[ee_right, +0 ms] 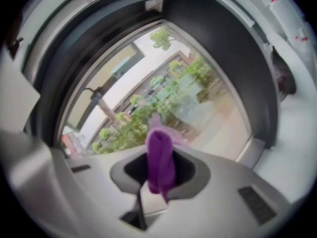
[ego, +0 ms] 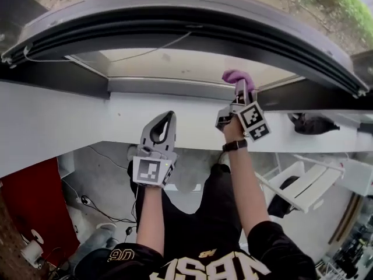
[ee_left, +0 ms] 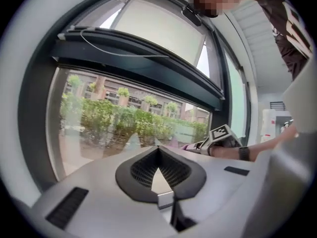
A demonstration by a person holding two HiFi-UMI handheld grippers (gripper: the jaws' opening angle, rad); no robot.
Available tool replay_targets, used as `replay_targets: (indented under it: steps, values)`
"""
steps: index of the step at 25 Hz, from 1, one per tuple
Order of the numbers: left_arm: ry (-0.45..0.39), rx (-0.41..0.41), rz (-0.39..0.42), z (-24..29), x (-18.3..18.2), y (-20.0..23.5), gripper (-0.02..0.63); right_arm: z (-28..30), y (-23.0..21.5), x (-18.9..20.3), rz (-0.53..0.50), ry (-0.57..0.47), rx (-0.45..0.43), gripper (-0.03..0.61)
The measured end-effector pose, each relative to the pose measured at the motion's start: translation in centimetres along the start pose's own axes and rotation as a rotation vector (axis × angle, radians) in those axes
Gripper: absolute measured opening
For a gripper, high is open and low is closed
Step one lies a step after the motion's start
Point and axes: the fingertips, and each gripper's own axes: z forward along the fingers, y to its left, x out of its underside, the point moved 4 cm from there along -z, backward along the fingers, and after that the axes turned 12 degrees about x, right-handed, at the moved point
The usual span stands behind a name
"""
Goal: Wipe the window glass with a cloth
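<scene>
Purple cloth (ee_right: 160, 158) is bunched into an upright roll and clamped between the jaws of the right gripper (ego: 239, 90), with its upper end projecting beyond the jaw tips. In the head view the cloth (ego: 236, 77) sits at the right part of the window glass (ego: 175, 63), near the dark window frame (ego: 175, 16). In the right gripper view a faint reflection of the cloth shows in the glass just above it; actual contact cannot be confirmed. The right gripper's marker cube (ego: 254, 120) faces the camera above a wrist wearing a black watch (ego: 235, 145). The left gripper (ego: 168, 115) is held lower, in front of the white sill (ego: 58, 121), well apart from the cloth. Its jaws meet at the tips with nothing between them.
</scene>
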Motion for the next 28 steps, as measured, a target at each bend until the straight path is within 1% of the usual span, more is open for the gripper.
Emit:
replay_targets:
  steps: [1, 3, 6, 7, 8, 9, 11, 13, 14, 15, 17, 19, 20, 22, 24, 28]
  values:
    - [0.005, -0.038, 0.015, -1.6, -0.2, 2.2, 0.009, -0.6, 3.4, 3.3, -0.012, 0.046, -0.072, 0.087]
    - [0.019, -0.103, 0.034, -4.8, -1.0, 6.3, 0.009, -0.8, 10.8, 10.3, -0.075, 0.16, -0.225, 0.087]
    - [0.033, -0.17, 0.059, -10.0, -3.0, 11.1, 0.009, -0.1, 21.3, 21.7, -0.191, 0.37, -0.479, 0.087]
    - [0.037, -0.193, 0.067, -11.7, -3.7, 12.6, 0.009, 0.0, 24.6, 25.6, -0.214, 0.438, -0.566, 0.087]
    - [0.041, -0.217, 0.072, -13.5, -4.3, 14.0, 0.009, 0.1, 27.6, 29.1, -0.224, 0.492, -0.634, 0.087]
    - [0.046, -0.238, 0.078, -15.1, -4.7, 15.2, 0.009, 0.2, 30.1, 32.1, -0.224, 0.527, -0.676, 0.087]
    - [0.055, -0.261, 0.084, -17.7, -5.1, 17.1, 0.009, 0.6, 34.1, 36.3, -0.2, 0.544, -0.701, 0.087]
    - [0.067, -0.273, 0.089, -19.5, -5.2, 18.3, 0.009, 1.5, 36.4, 38.7, -0.172, 0.527, -0.68, 0.087]
    - [0.073, -0.276, 0.09, -20.1, -5.2, 18.6, 0.009, 2.1, 36.9, 39.2, -0.163, 0.515, -0.659, 0.087]
    - [0.077, -0.277, 0.088, -20.4, -5.1, 18.9, 0.009, 2.7, 37.1, 39.2, -0.156, 0.504, -0.638, 0.087]
    - [0.08, -0.28, 0.082, -20.2, -4.6, 18.8, 0.009, 3.7, 36.3, 38.0, -0.14, 0.491, -0.607, 0.087]
    - [0.085, -0.268, 0.085, -19.4, -3.7, 17.6, 0.009, 3.8, 33.8, 35.6, -0.121, 0.485, -0.592, 0.087]
    - [0.085, -0.246, 0.084, -18.4, -3.1, 16.5, 0.009, 3.7, 31.9, 33.8, -0.11, 0.476, -0.579, 0.087]
    - [0.079, -0.165, 0.07, -15.0, -2.0, 13.6, 0.009, 3.8, 26.8, 28.8, -0.077, 0.431, -0.525, 0.087]
    - [0.073, -0.077, 0.047, -10.9, -0.8, 10.3, 0.009, 4.1, 20.8, 23.3, -0.039, 0.377, -0.459, 0.087]
    - [0.048, 0.048, 0.005, -3.1, 1.0, 2.7, 0.009, 5.1, 8.3, 12.9, 0.014, 0.276, -0.34, 0.087]
